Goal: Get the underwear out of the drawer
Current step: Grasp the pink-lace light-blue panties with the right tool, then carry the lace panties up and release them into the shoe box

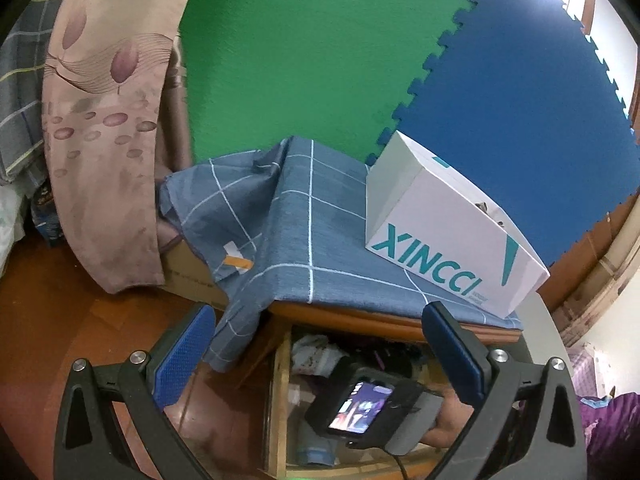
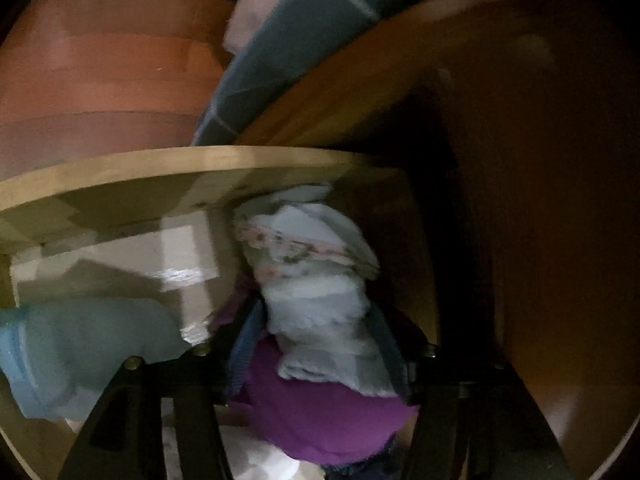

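The drawer (image 1: 280, 384) stands pulled out under the cabinet top, with crumpled clothes inside. A white floral underwear piece (image 1: 314, 356) lies at its back left. My left gripper (image 1: 320, 354) hovers open above the drawer and holds nothing. The lit screen (image 1: 360, 402) on the unit in the right hand shows that hand reaching into the drawer. Inside, my right gripper (image 2: 316, 312) is open, its blue pads (image 2: 242, 348) flanking the white floral underwear (image 2: 316, 292), which lies on a purple garment (image 2: 320, 412). The view is blurred and I see no pinch.
A white XINCCI box (image 1: 448, 236) sits on a blue checked cloth (image 1: 304, 232) over the cabinet top. A light blue garment (image 2: 80, 344) lies at the drawer's left, behind the wooden drawer wall (image 2: 160, 176). A floral curtain (image 1: 104, 120) hangs left. Red-brown floor (image 1: 60, 320) lies beside the drawer.
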`<move>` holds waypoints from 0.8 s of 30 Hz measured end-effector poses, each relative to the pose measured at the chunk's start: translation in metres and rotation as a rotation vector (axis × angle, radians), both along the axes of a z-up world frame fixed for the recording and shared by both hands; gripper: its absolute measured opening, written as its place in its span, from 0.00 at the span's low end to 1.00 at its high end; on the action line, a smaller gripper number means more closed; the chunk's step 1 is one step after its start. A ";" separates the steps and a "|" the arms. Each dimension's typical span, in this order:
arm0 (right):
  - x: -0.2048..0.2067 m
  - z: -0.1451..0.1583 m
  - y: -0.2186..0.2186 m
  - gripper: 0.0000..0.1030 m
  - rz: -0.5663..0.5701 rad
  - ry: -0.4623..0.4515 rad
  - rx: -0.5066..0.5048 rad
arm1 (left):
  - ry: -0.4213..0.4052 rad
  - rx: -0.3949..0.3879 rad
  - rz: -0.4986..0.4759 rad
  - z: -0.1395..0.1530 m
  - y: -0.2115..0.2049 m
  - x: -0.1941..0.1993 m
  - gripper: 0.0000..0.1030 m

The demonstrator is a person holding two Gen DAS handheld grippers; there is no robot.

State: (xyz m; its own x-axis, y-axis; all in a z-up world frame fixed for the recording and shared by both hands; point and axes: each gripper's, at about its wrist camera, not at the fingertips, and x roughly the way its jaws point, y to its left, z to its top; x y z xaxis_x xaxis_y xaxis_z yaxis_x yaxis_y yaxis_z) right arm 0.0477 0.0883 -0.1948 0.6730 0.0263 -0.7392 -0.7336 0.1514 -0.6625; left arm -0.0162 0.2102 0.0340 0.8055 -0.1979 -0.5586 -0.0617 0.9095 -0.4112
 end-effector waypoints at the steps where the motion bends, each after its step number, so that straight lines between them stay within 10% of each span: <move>1: 0.003 -0.003 0.002 0.56 -0.021 0.027 -0.008 | -0.001 0.005 -0.004 0.000 -0.002 0.000 1.00; 3: 0.013 -0.003 0.005 0.52 -0.071 0.064 0.003 | -0.006 0.020 -0.017 0.000 -0.005 0.000 1.00; 5: 0.022 0.000 0.004 0.19 -0.108 0.089 0.000 | -0.013 0.034 -0.030 0.001 -0.009 -0.001 1.00; 13: 0.002 0.035 -0.025 0.16 -0.113 0.156 0.058 | 0.013 0.006 -0.045 -0.004 -0.008 0.004 1.00; 24: 0.008 0.111 -0.117 0.16 -0.447 0.467 0.322 | 0.065 0.029 -0.031 -0.011 -0.017 0.013 1.00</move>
State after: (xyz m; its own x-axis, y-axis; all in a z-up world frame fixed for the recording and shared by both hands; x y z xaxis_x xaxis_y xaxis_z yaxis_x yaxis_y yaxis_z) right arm 0.0557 -0.0285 -0.0837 0.2857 0.0869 -0.9544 -0.7516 0.6382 -0.1669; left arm -0.0031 0.1928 0.0231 0.7612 -0.2052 -0.6151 -0.0590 0.9228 -0.3808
